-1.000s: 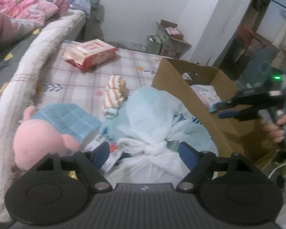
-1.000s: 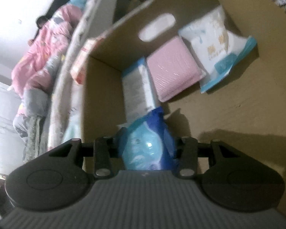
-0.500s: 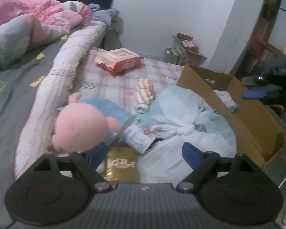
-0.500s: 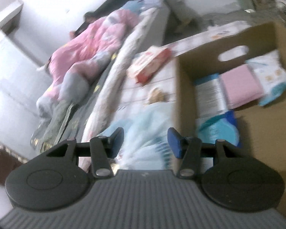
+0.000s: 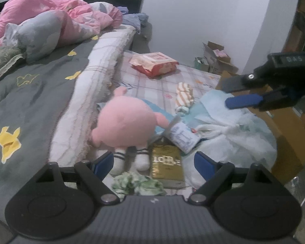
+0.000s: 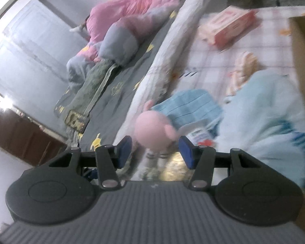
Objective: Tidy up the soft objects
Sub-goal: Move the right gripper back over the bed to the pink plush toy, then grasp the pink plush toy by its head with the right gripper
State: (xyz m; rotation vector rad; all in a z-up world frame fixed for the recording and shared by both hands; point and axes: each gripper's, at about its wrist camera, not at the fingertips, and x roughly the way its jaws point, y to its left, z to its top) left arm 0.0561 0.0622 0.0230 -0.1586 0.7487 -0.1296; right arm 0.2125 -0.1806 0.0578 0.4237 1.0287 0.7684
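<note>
The checked mat lies bare between the red pack and the striped socks. Nearer, the doll, gold pack and blue bag crowd together; the box walls the right edge.

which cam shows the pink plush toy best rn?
Left wrist view: the pink plush toy is sharp, with its round head and striped legs both visible, beside a gold packet. The right wrist view shows the toy motion-blurred, its legs smeared.
</note>
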